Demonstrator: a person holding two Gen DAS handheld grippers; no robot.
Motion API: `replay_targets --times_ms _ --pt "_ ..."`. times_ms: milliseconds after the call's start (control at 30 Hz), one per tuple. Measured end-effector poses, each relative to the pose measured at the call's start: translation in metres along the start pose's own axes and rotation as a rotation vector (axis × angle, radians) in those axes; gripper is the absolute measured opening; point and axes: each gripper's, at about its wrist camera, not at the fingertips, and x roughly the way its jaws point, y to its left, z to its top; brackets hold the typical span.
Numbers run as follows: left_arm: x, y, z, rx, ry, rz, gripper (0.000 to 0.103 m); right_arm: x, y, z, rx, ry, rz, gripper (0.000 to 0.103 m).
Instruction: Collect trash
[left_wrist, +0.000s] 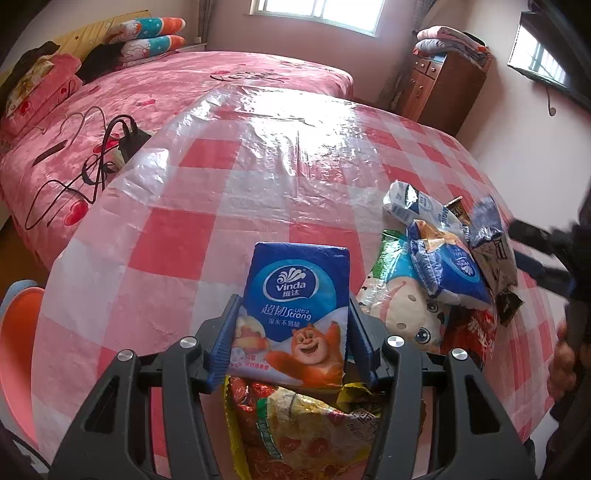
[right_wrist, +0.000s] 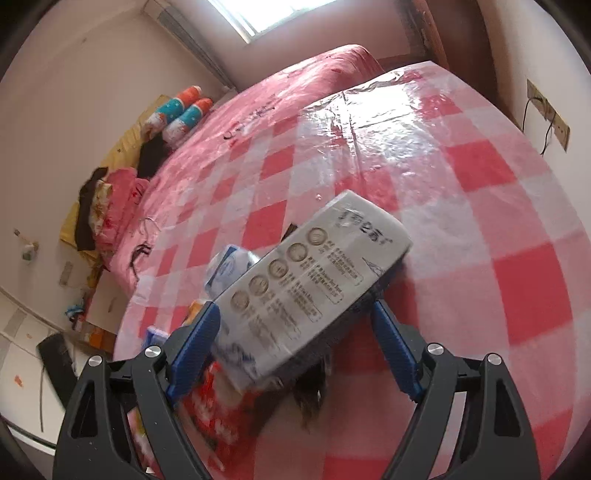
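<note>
Left wrist view, left to right: a pink bed (left_wrist: 155, 85) stands behind the desk (left_wrist: 207, 184), which is covered with a red-and-white checked plastic cloth. A black charger with cables (left_wrist: 127, 138) lies on the bed just beside the desk's edge. An orange-pink stool (left_wrist: 18, 332) sits low at the left.

At centre, the left gripper (left_wrist: 293, 332) has its jaws partly closed, with both blue pads pressing on the sides of a blue Vinda tissue pack (left_wrist: 297, 295), held upright. A crumpled yellow-and-red snack wrapper (left_wrist: 295, 424) lies directly below the pack, between the gripper's arms.

To the right, a pile of trash rests on the desk: a cartoon-printed bag (left_wrist: 402, 314), a blue-and-white packet (left_wrist: 450, 269) on top of it, a white-and-blue pouch (left_wrist: 410, 203) behind, and a dark foil wrapper (left_wrist: 495, 243) at the pile's right side. A brown cabinet (left_wrist: 439, 85) stands by the far wall.

Right wrist view, left to right: the same bed and desk appear tilted. The right gripper (right_wrist: 293, 339) has its jaws spread wide. A grey tissue pack (right_wrist: 306, 291) lies diagonally between the jaws; the left pad is close to or touching its lower corner, and the right pad stands clear of it, so no grip is visible. A red wrapper (right_wrist: 210, 413) and a dark wrapper (right_wrist: 314, 391) lie beneath the grey pack. A blue-and-white packet (right_wrist: 231, 267) sits just behind it.
</note>
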Motion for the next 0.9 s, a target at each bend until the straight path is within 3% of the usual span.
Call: replay_targets --times_ms 200,567,700,900 --pt "-0.001 0.001 -0.002 -0.001 -0.006 -0.004 0.056 0.024 0.024 0.014 -0.062 -0.006 -0.046 0.093" --pt "-0.003 0.002 -0.004 0.003 -0.016 -0.019 0.056 0.032 0.033 0.026 -0.06 0.002 -0.07 0.095" --pt "-0.003 0.004 -0.005 0.001 -0.019 -0.026 0.056 0.017 0.029 0.014 -0.138 -0.013 -0.068 0.095" --pt "-0.004 0.007 -0.005 -0.014 -0.027 -0.037 0.056 0.003 0.016 -0.016 -0.24 -0.012 -0.158 0.095"
